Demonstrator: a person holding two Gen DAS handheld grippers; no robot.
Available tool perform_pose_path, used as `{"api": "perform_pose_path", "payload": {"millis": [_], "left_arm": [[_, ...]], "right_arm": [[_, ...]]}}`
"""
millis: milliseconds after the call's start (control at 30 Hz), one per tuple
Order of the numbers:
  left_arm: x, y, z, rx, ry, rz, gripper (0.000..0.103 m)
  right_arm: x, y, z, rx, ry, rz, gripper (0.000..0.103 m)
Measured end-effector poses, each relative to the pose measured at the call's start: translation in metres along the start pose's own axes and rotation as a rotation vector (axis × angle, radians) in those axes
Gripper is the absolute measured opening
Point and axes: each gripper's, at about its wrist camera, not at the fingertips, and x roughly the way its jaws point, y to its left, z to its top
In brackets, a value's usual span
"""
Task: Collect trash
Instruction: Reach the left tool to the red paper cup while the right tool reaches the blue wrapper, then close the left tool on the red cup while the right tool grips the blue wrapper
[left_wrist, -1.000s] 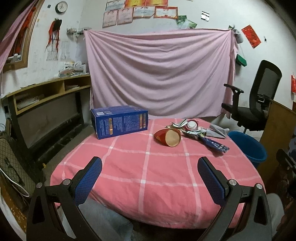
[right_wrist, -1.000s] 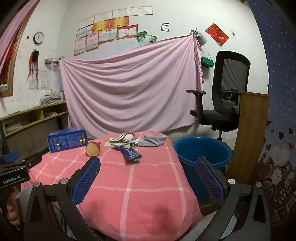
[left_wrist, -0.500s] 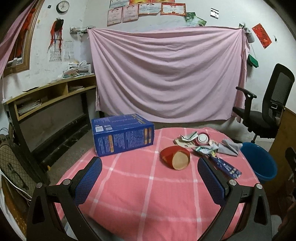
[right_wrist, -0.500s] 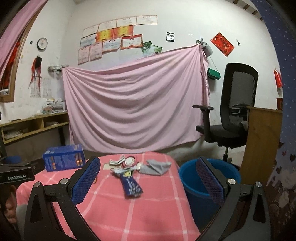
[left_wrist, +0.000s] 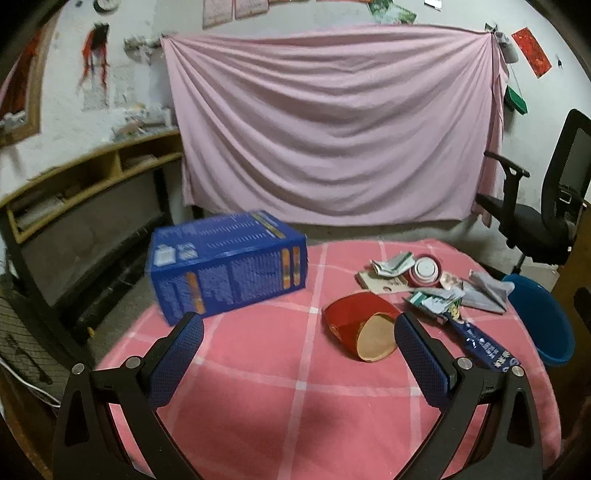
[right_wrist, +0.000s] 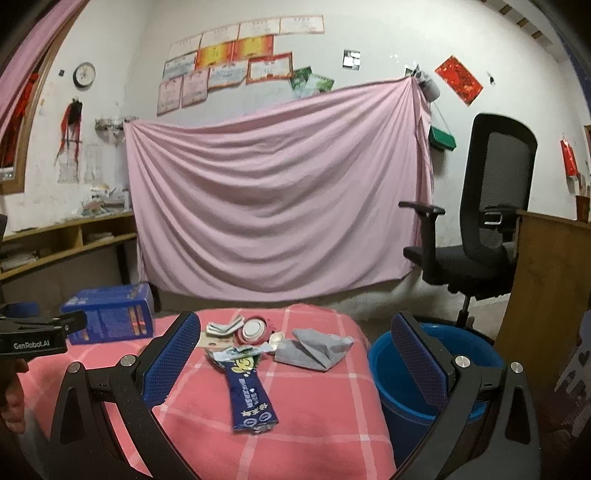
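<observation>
A red paper cup (left_wrist: 360, 334) lies on its side on the pink checked tablecloth (left_wrist: 258, 398). Behind it lie crumpled wrappers (left_wrist: 432, 297), a red-and-white lid (left_wrist: 426, 271), a grey cloth (left_wrist: 484, 291) and a long blue wrapper (left_wrist: 480, 343). The blue wrapper (right_wrist: 249, 397), the lid (right_wrist: 253, 328) and the grey cloth (right_wrist: 316, 349) also show in the right wrist view. My left gripper (left_wrist: 295, 350) is open and empty, the cup just inside its right finger. My right gripper (right_wrist: 295, 350) is open and empty above the blue wrapper. A blue bucket (right_wrist: 436, 373) stands right of the table.
A big blue box (left_wrist: 229, 267) stands on the table's left part, also in the right wrist view (right_wrist: 110, 317). A black office chair (right_wrist: 484, 229) and a wooden cabinet (right_wrist: 546, 295) are at the right. Shelves (left_wrist: 85, 181) line the left wall. A pink sheet (left_wrist: 332, 125) hangs behind.
Both grippers have moved forward over the table towards the trash; the cup, box and wrappers look larger and nearer. Both stay open.
</observation>
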Motion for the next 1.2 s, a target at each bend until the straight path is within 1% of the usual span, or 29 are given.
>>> {"api": "perform_pose_path", "payload": {"millis": [100, 167, 333, 433, 533, 600, 667, 767, 833, 867, 900, 933, 967, 1000, 1133, 1200], "left_arm": [[0.027, 0.007, 0.000, -0.020, 0.062, -0.059, 0.101], [0.038, 0.010, 0.001, -0.029, 0.087, -0.087, 0.101], [0.061, 0.009, 0.002, -0.035, 0.177, -0.196, 0.101], [0.069, 0.002, 0.003, -0.025, 0.217, -0.240, 0.101], [0.077, -0.006, 0.006, 0.005, 0.247, -0.260, 0.100], [0.083, -0.010, 0.008, 0.021, 0.264, -0.268, 0.099], [0.090, -0.014, 0.010, 0.030, 0.287, -0.277, 0.097], [0.099, -0.020, 0.013, 0.039, 0.316, -0.277, 0.093], [0.105, -0.024, 0.015, 0.061, 0.340, -0.267, 0.083], [0.108, -0.028, 0.014, 0.067, 0.346, -0.264, 0.081], [0.110, -0.028, 0.014, 0.068, 0.354, -0.265, 0.077], [0.111, -0.027, 0.015, 0.064, 0.360, -0.265, 0.074], [0.112, -0.027, 0.015, 0.061, 0.361, -0.262, 0.072], [0.113, -0.027, 0.015, 0.061, 0.360, -0.258, 0.068], [0.111, -0.023, 0.013, 0.058, 0.353, -0.260, 0.068], [0.108, -0.022, 0.012, 0.056, 0.345, -0.267, 0.068]], "right_arm": [[0.021, 0.000, -0.005, -0.012, 0.062, 0.006, 0.103], [0.035, 0.000, -0.009, -0.013, 0.117, 0.021, 0.103], [0.070, 0.001, -0.018, -0.013, 0.303, 0.092, 0.103], [0.082, 0.000, -0.024, -0.003, 0.380, 0.118, 0.103], [0.090, -0.001, -0.028, -0.001, 0.439, 0.131, 0.102], [0.095, -0.001, -0.031, -0.006, 0.478, 0.150, 0.091], [0.100, 0.002, -0.036, -0.024, 0.525, 0.171, 0.084], [0.106, 0.009, -0.040, -0.053, 0.571, 0.208, 0.080], [0.108, 0.015, -0.043, -0.081, 0.592, 0.223, 0.078], [0.110, 0.019, -0.045, -0.098, 0.608, 0.229, 0.075], [0.112, 0.022, -0.046, -0.111, 0.625, 0.234, 0.069], [0.115, 0.024, -0.048, -0.125, 0.642, 0.238, 0.066], [0.116, 0.026, -0.049, -0.132, 0.652, 0.239, 0.059], [0.118, 0.027, -0.050, -0.138, 0.660, 0.239, 0.056], [0.120, 0.029, -0.053, -0.153, 0.686, 0.245, 0.047], [0.118, 0.029, -0.053, -0.158, 0.685, 0.248, 0.039]]}}
